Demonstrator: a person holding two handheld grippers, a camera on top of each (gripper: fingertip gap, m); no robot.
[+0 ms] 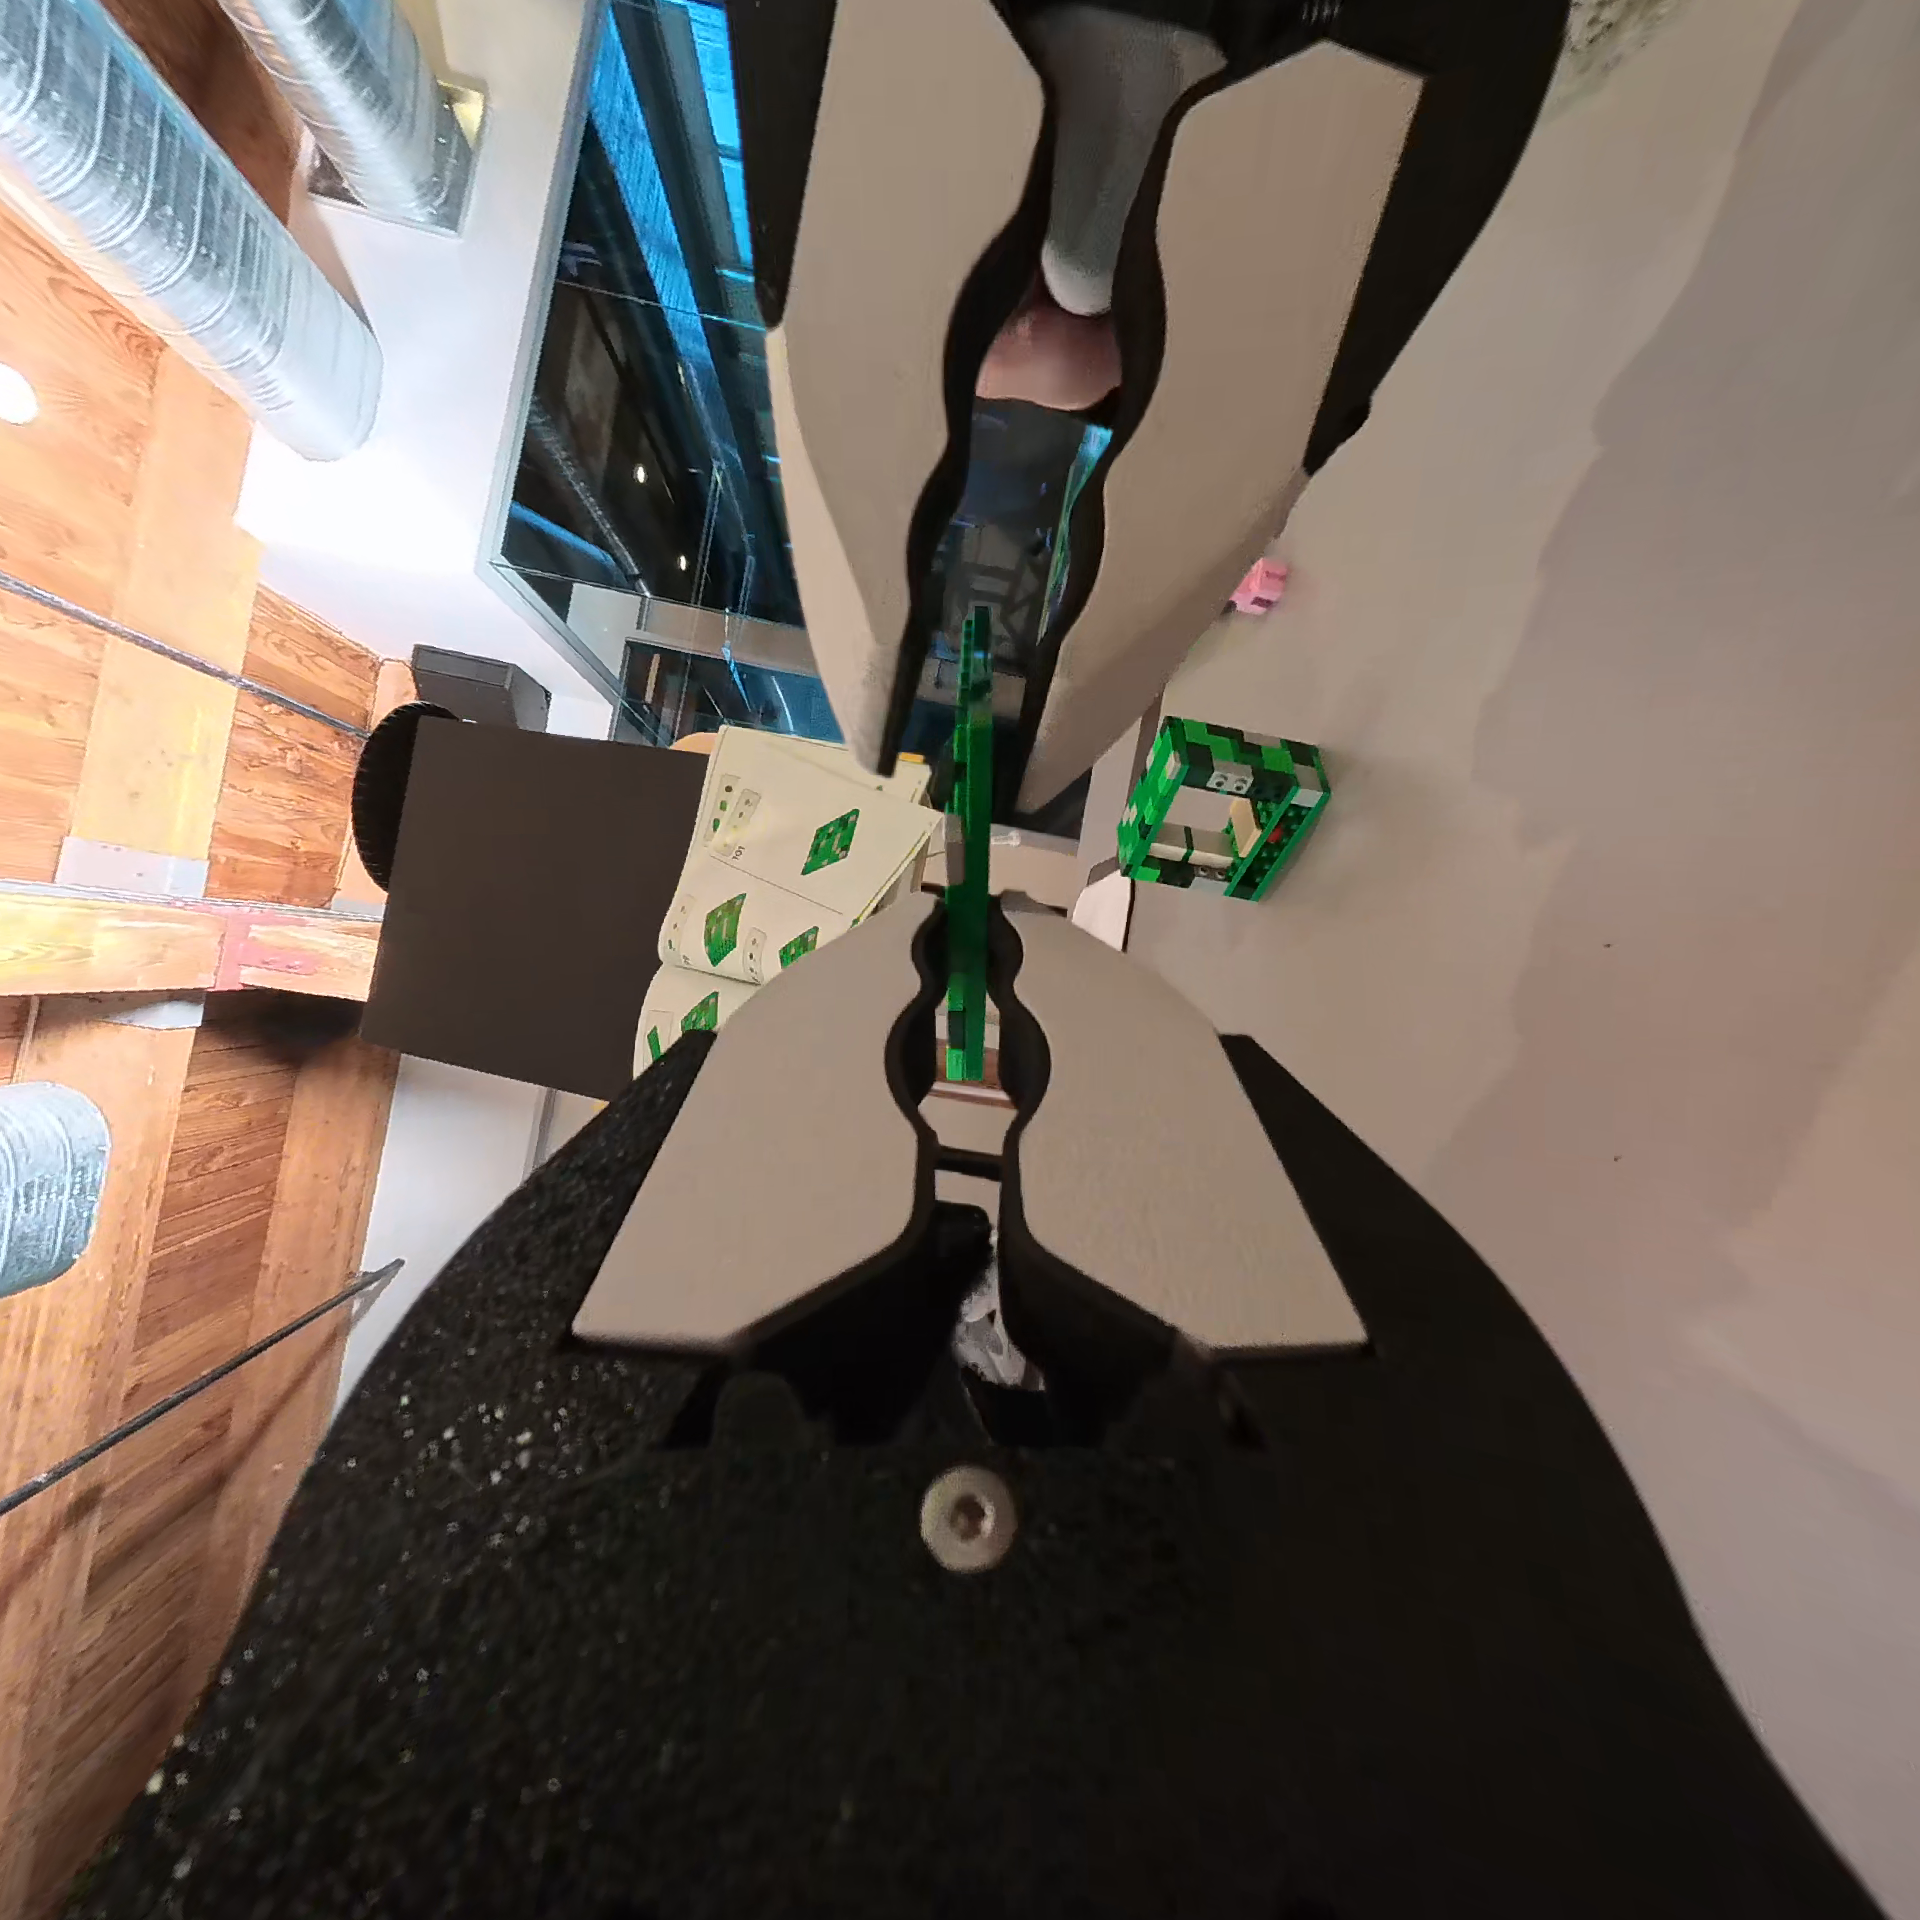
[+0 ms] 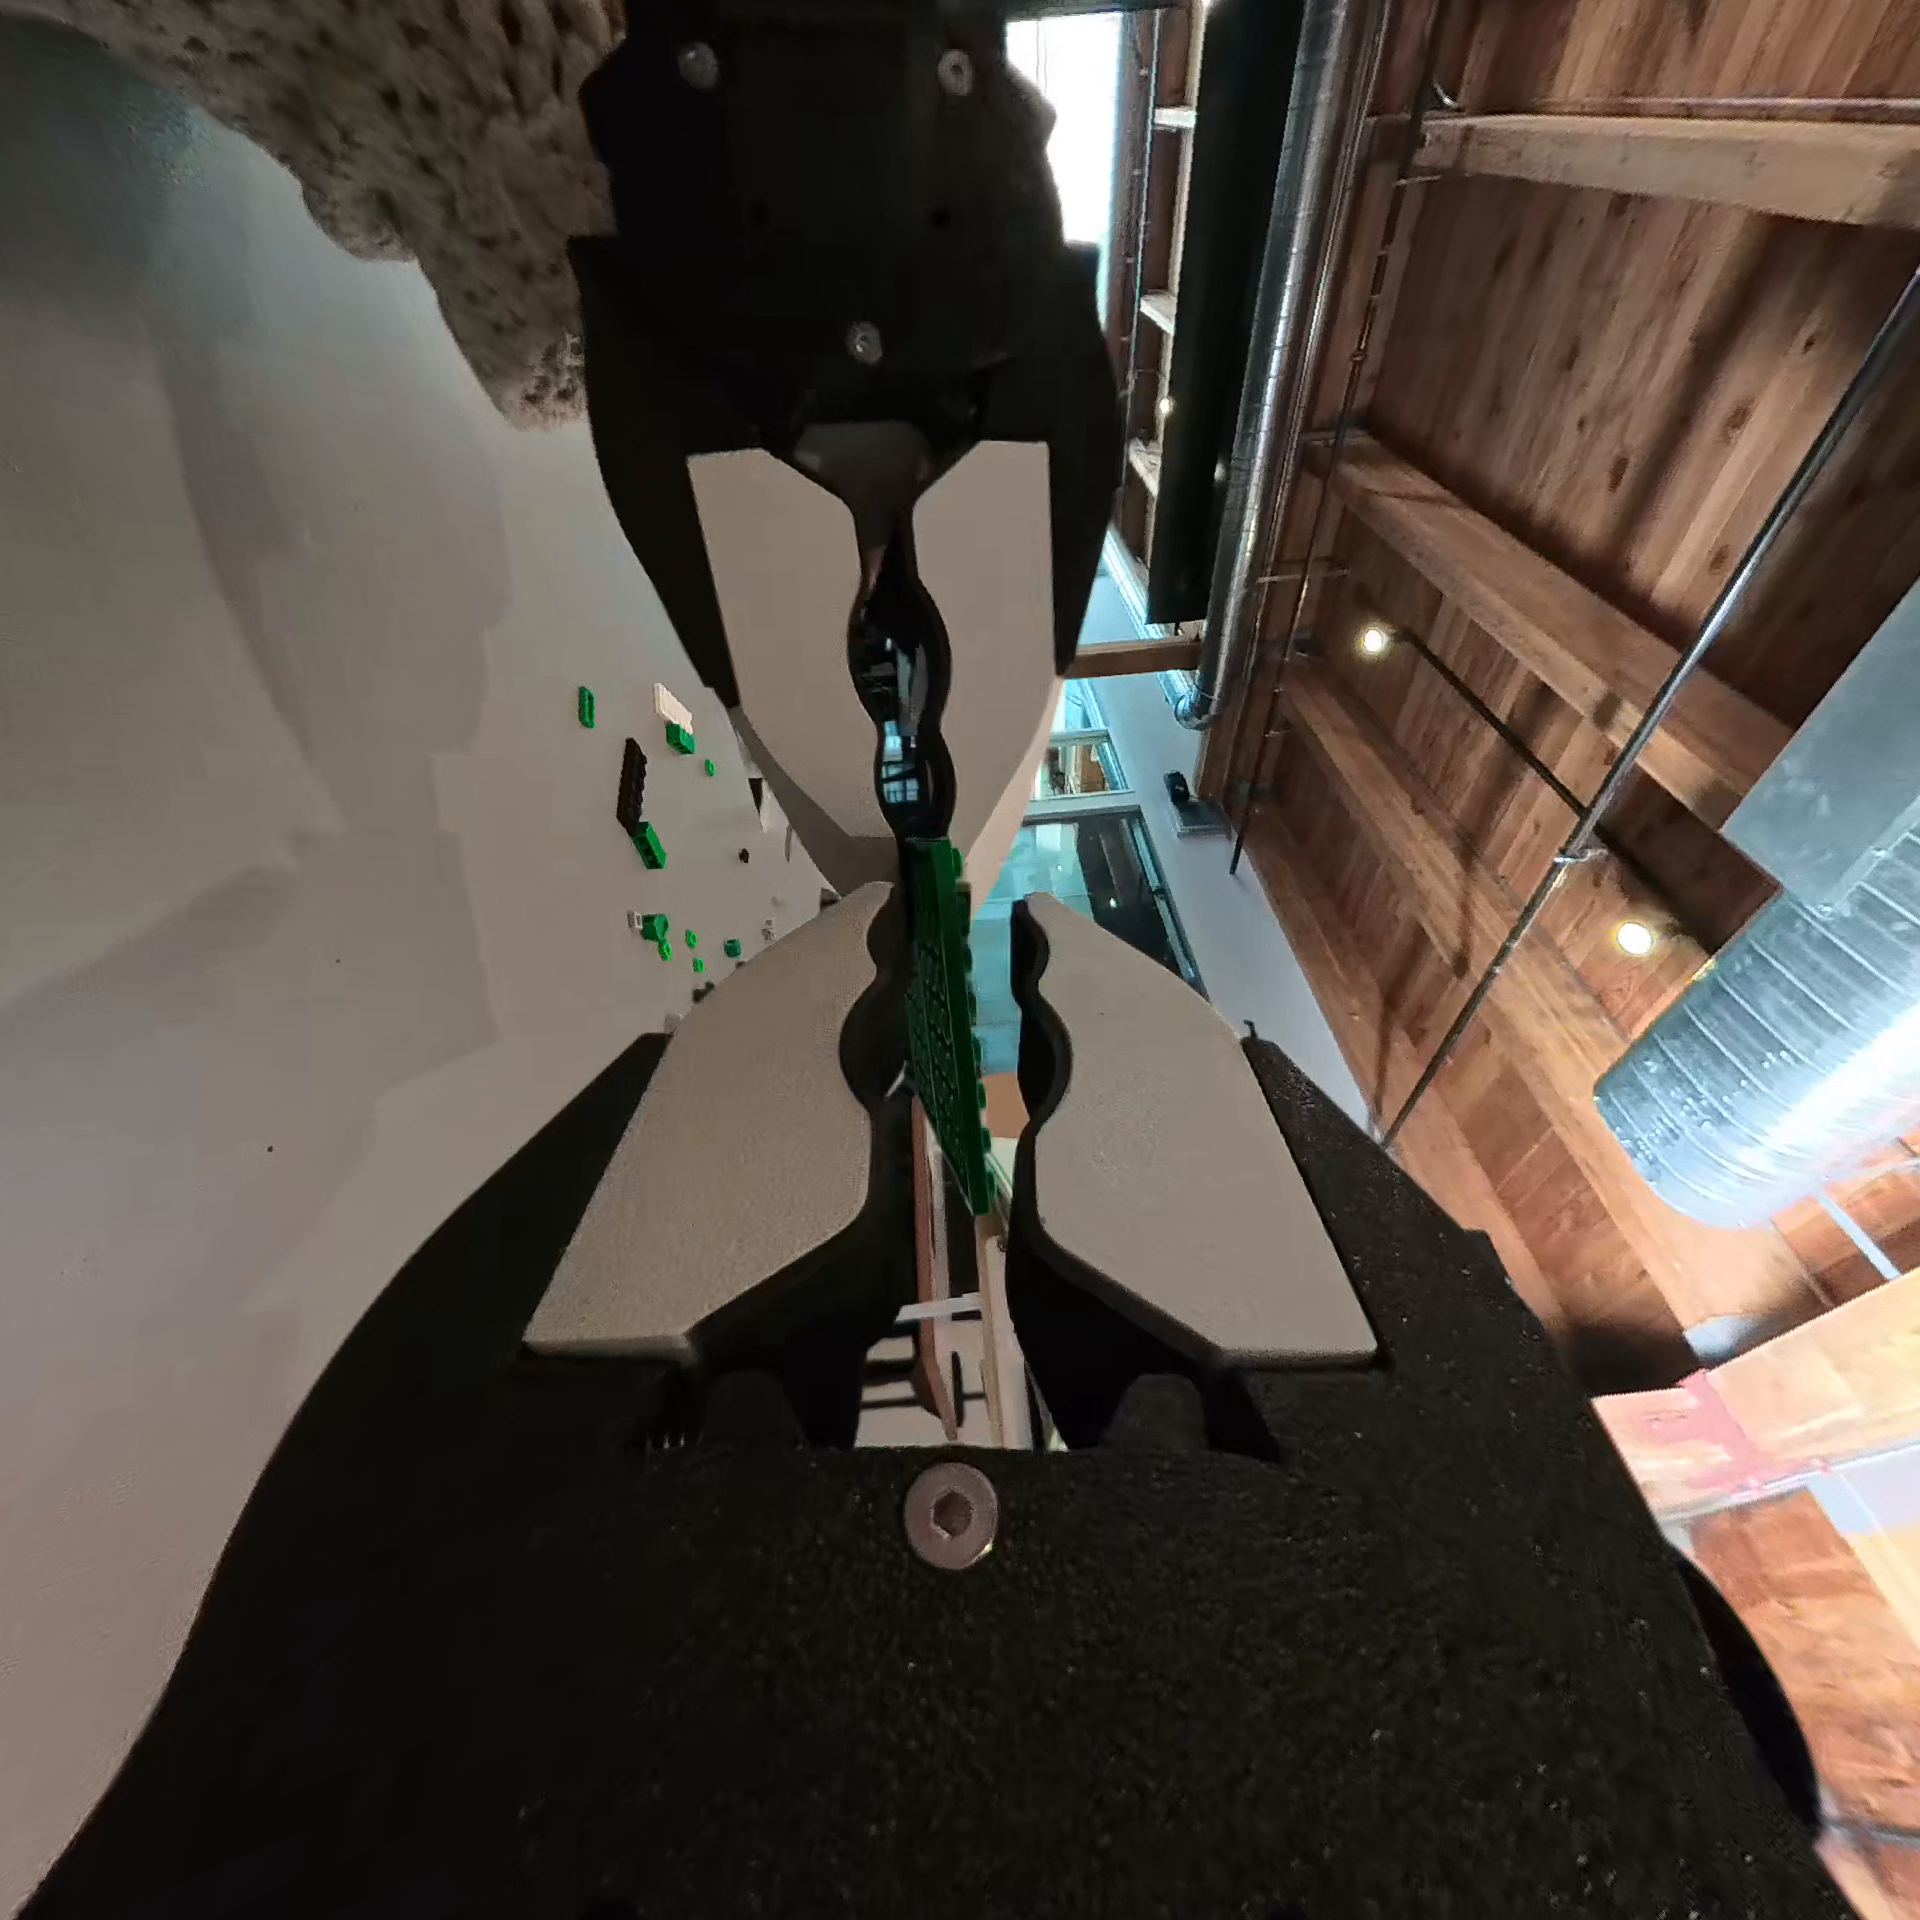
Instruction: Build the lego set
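Two grippers meet nose to nose over a white table (image 1: 1558, 1247), sharing one green plate (image 1: 971, 852) held edge-on between them; the left gripper (image 1: 968, 914) has its jaws closed on the plate's near end, pads pressing both faces; the right gripper (image 2: 951, 904), facing it, stands slightly parted around the far end, the plate lying against one finger with a gap at the other, so its hold appears loose or only now forming. The step in hand is judged to be a transfer or re-grip of the plate; to do it well, one gripper should stay firm until the other has fully closed, squeeze across the flat faces and not the studs, and keep the plate from twisting. The open-framed green cube (image 1: 1221, 808), partly built, sits on the table beside an instruction booklet (image 1: 790, 862); small grey, white and red pieces show inside its frame, though their exact seating cannot be told. Loose green, black and white bricks (image 2: 649, 831) lie scattered on the table, in no tray or box; a small pink piece (image 1: 1262, 587) lies apart.
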